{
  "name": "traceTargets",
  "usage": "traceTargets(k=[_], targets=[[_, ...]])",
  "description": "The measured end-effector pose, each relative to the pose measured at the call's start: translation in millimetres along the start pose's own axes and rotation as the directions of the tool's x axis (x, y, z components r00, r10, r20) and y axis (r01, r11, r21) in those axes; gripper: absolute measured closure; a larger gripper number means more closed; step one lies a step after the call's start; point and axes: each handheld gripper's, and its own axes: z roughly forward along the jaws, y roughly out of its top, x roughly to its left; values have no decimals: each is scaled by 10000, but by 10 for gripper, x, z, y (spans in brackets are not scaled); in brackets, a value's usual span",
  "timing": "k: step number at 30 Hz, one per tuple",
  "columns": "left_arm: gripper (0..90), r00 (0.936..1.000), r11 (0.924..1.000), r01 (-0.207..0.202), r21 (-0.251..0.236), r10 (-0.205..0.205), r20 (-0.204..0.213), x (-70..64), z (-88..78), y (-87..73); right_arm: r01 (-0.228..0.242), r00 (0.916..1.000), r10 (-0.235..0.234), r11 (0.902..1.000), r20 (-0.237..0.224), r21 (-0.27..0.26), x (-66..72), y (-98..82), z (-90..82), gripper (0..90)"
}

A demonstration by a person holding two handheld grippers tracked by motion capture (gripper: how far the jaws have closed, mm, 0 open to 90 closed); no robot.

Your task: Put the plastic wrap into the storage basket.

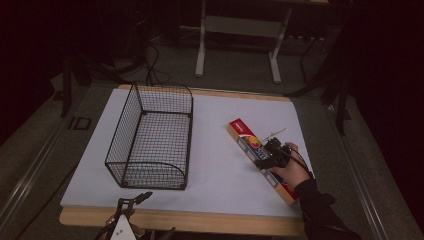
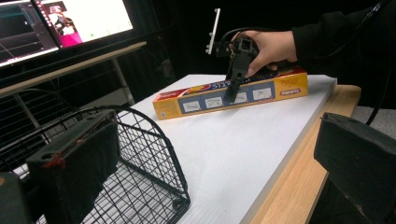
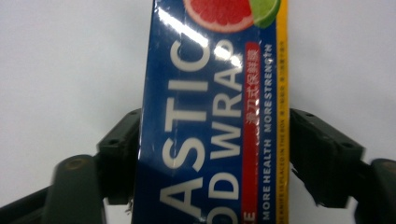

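Observation:
A long plastic wrap box [image 1: 242, 132], blue and yellow with a red end, lies flat on the white board at the right. In the right gripper view the box [image 3: 210, 93] runs up between the jaws, and both pads press its long sides. My right gripper [image 1: 264, 160] stands on the box's middle, held from above by a hand in a dark sleeve; the left gripper view shows that gripper [image 2: 232, 91] straddling the box [image 2: 196, 102]. My left gripper [image 1: 135, 199] hovers at the table's near left edge, open and with nothing in it [image 2: 212, 140].
A black wire basket [image 1: 122, 135] stands on the left of the white board [image 1: 215, 165], and its near end [image 2: 154, 154] is right in front of my left gripper. A wooden table edge [image 1: 200, 220] borders the board. Lit monitors [image 2: 70, 23] stand beyond the basket.

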Motion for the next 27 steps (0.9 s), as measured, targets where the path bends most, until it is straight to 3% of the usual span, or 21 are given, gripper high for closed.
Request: traceTargets(k=[4, 8, 13, 23, 27], targets=[[9, 10000, 10000, 6, 81, -7, 42, -1, 8, -4, 46, 10000, -46, 9992, -5, 397, 15, 52, 17, 323], [9, 10000, 10000, -37, 59, 37, 39, -6, 5, -2, 244, 9996, -263, 9910, 122, 1316, 60, 165, 38, 368], [10, 10000, 10000, -32, 54, 32, 54, -6, 4, -2, -51, 10000, 41, 9813, 57, 1926, 49, 234, 44, 386], [10, 10000, 10000, -14, 92, 14, 49, -4, 13, -7, -241, 9997, 223, 9881, 138, 1516, 23, 232, 12, 395], [10, 10000, 10000, -18, 77, 18, 32, -2, 10, -7, -495, 9987, 477, 9931, 193, 1066, 8, 245, -58, 396]])
